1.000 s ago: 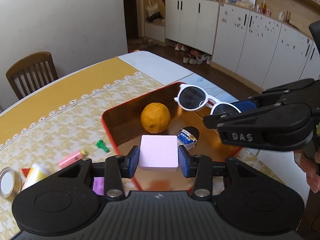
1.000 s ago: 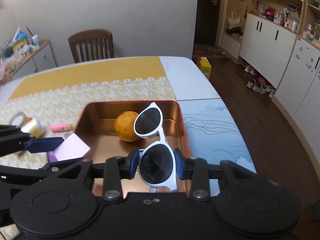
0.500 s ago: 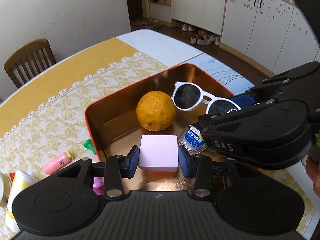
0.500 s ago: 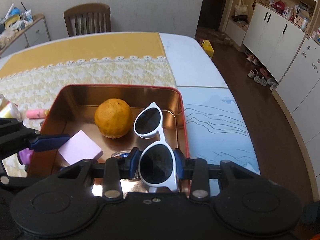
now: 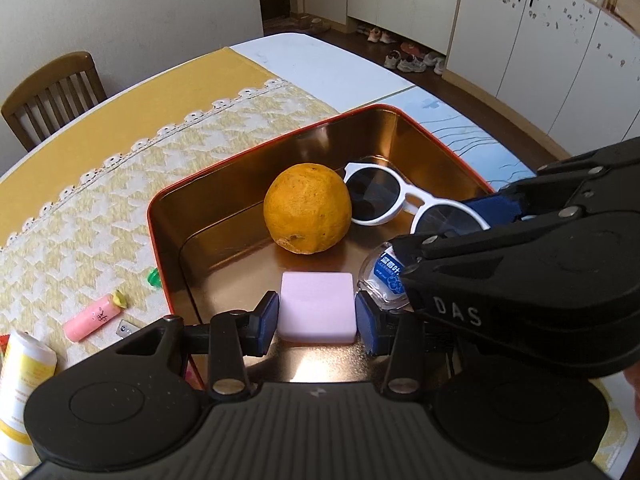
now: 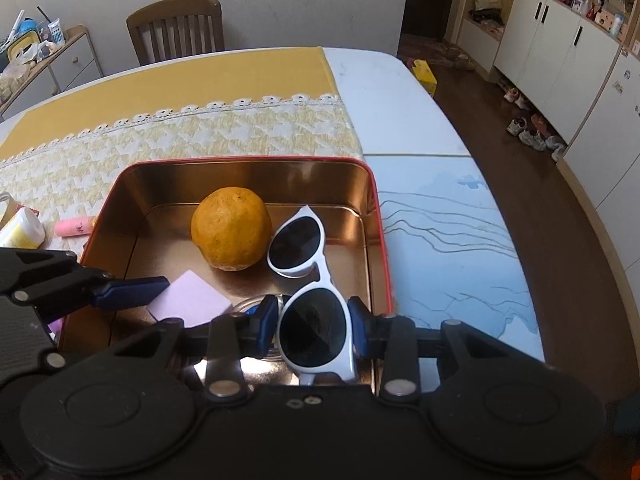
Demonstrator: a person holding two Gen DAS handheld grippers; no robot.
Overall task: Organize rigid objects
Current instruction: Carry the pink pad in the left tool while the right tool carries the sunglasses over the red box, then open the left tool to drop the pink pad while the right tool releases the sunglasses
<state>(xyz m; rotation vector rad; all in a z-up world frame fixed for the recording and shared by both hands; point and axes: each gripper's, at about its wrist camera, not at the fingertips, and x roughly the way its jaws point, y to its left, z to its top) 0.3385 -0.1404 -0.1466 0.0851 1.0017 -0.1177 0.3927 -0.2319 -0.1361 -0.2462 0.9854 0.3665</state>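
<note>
On the table point(image 6: 400, 92), at far left, a white and yellow bottle point(image 5: 22, 384) and a pink tube point(image 5: 94, 317) are left lying on the patterned cloth. Next, the left claw point(image 5: 318, 318) is clamped on a pink block point(image 5: 318, 306), held low inside the red-rimmed tin point(image 5: 154, 236) near an orange point(image 5: 308, 208). At right, the right claw point(image 6: 314, 330) is clamped on one lens of white sunglasses point(image 6: 308, 284), also within the tin. Both items seem ready to be set down; release onto the tin floor is judged to be called for next
</note>
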